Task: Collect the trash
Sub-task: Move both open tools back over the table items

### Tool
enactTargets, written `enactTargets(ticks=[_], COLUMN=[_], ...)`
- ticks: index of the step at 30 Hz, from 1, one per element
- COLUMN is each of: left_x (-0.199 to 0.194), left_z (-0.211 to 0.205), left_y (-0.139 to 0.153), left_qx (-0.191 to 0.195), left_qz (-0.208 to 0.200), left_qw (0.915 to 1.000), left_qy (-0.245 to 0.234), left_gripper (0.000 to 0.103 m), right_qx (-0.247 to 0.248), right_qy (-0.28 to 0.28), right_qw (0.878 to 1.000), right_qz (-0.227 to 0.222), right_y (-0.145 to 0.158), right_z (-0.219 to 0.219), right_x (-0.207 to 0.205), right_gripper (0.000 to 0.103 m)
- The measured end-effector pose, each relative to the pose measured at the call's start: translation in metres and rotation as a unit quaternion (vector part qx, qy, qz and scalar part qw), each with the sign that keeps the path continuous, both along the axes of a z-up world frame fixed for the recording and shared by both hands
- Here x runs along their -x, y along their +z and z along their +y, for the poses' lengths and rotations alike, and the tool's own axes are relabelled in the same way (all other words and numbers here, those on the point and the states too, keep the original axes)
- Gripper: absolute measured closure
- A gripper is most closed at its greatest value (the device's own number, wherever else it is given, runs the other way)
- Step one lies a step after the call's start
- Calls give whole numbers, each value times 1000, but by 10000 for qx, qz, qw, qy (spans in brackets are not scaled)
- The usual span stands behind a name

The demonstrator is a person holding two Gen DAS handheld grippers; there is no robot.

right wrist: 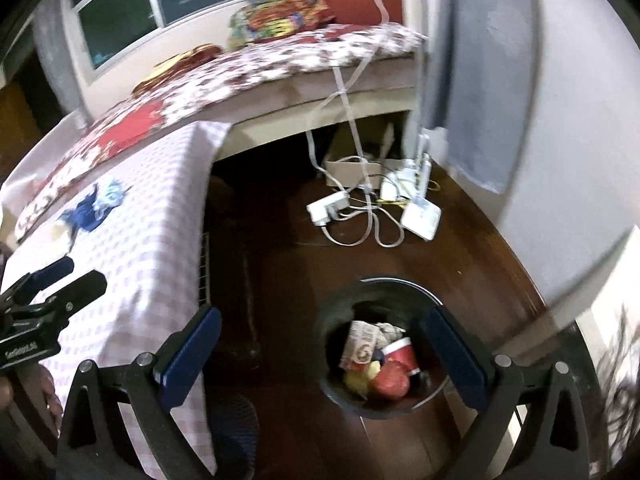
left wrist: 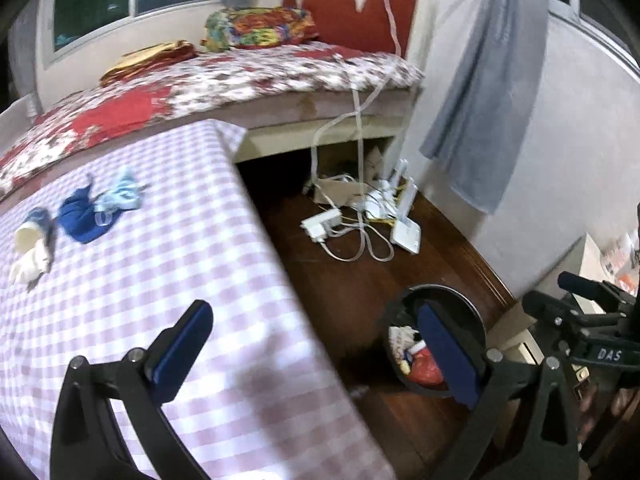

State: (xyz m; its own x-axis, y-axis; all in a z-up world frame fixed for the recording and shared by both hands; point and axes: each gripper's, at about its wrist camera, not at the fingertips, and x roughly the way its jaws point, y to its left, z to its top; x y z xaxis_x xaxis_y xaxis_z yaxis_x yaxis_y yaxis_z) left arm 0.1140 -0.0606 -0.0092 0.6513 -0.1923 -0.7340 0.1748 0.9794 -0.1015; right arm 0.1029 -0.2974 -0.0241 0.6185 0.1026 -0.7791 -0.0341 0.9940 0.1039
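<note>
Gaping wide, right fingers (right wrist: 456, 356) empty above bin (right wrist: 340, 392).

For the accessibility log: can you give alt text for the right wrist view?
The open, empty right claw hangs above a black trash bin on a dark wood floor, holding red, yellow and paper scraps. To the left, a checked table carries blue wrappers; a bed lies behind.

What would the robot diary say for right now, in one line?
left gripper: open, empty | right gripper: open, empty, over bin | bin: trash inside | table: cup, wrappers left
</note>
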Motion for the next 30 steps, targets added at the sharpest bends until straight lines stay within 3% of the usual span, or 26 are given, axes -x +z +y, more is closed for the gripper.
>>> enactTargets(ticks=[3,9,16,21,25,30], left_x=[2,7,10,5,-11,-33], left_z=[31,98,190,253,289,320], left_y=[2,1,-4,-10,-20,-27], left_qx=[-15,-153,-333,-149,-249,-273], left_qz=[-43,-6,-35,14,125,139], left_qw=[9997,9960,9833,9754,9683,9641], left_qy=[251,875,1789,2198,2481,2638], left_gripper=[0,0,0,0,5,7], right_qx=[217,183,274,306,440,530], right_qy=[321,1077,1981,2518,2770,3033], right_qw=[9992,9931,9783,9651,9571,9498], right_qz=[-132,-424,-549,-647,-730,-551], right_y=[12,41,68,84,87,66], right_z=[30,92,181,239,281,333], right_x=[-4,-22,-52,-75,-98,-141], right_gripper=[0,0,0,0,0,0])
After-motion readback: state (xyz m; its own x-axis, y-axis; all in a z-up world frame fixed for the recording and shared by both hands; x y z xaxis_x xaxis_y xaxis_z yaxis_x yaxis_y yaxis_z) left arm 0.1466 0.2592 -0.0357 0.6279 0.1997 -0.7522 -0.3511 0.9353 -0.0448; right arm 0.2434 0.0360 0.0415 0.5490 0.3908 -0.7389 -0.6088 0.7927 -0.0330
